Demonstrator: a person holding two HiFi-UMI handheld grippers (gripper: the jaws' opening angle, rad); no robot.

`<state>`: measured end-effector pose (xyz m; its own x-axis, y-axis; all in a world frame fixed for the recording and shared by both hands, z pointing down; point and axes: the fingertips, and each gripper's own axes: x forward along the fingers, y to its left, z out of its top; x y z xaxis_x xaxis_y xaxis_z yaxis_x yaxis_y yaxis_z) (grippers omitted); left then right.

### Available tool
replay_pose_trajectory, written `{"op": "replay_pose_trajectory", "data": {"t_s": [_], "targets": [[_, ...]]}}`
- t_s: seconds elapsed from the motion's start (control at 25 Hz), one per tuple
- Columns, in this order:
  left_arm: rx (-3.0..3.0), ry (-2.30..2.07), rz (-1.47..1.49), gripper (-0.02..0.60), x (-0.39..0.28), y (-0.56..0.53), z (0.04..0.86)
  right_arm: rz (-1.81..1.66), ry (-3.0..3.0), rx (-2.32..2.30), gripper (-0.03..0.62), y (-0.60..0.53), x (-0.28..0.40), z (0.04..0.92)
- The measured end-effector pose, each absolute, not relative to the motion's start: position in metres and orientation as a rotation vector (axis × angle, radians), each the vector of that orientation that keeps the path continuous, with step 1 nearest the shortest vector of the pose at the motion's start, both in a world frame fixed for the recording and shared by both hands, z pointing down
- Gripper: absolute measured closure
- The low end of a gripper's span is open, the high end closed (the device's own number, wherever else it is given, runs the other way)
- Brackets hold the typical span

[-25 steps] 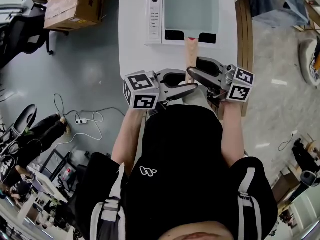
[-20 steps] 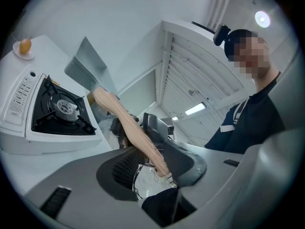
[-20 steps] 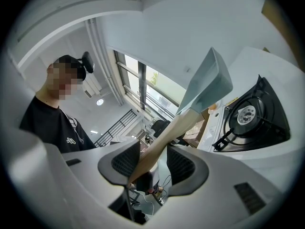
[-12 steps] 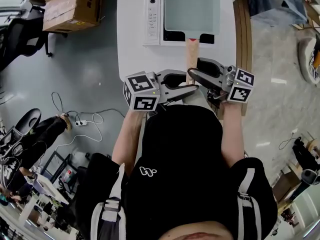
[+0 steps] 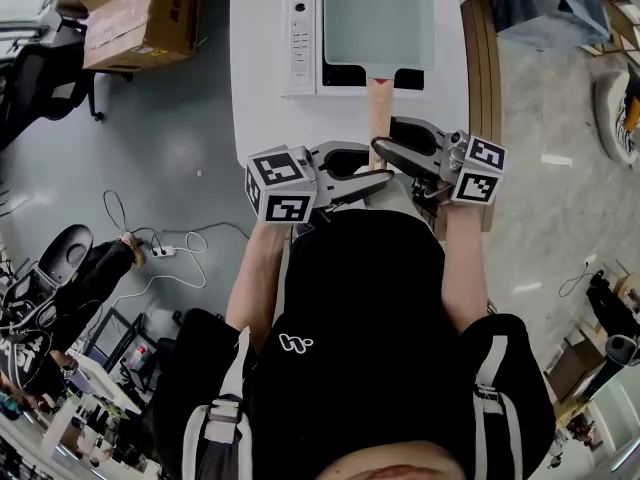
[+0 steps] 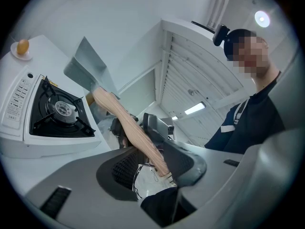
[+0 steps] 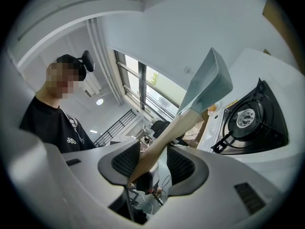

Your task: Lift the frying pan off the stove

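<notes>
Raised slightly more, the frying pan (image 5: 380, 18) cleared the stove (image 5: 301, 33) as we steadied its handle (image 5: 376, 103), left gripper (image 5: 383, 176) and right gripper (image 5: 381, 146) jaws both clamped on it.

Head view steeply downward; both gripper views close, sharing stove (image 5: 303, 33).

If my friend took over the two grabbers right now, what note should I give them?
Left hand-held gripper: shut on the pan's wooden handle.
Right hand-held gripper: shut on the same handle.
Frying pan: up in the air above the stove; the burner is bare.
Done: the pan is lifted off.
Left: probably just keep it level, or set it down somewhere safe.
</notes>
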<state>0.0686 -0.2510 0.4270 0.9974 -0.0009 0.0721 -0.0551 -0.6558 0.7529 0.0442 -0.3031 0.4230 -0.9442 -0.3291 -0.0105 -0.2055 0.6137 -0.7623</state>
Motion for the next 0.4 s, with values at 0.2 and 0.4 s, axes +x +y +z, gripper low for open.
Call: {"op": "replay_pose_trajectory", "data": {"t_s": [0.2, 0.4], "targets": [[2.282, -0.038, 0.079, 0.417, 0.0684, -0.2535, 0.4276, -1.242, 2.688, -0.449, 0.411, -0.3056, 0.0438, 0.4237], [2.280, -0.039, 0.079, 0.417, 0.0681, -0.2581, 0.4278, -1.239, 2.691, -0.450, 0.411, -0.3099, 0.0434, 0.4246]]}}
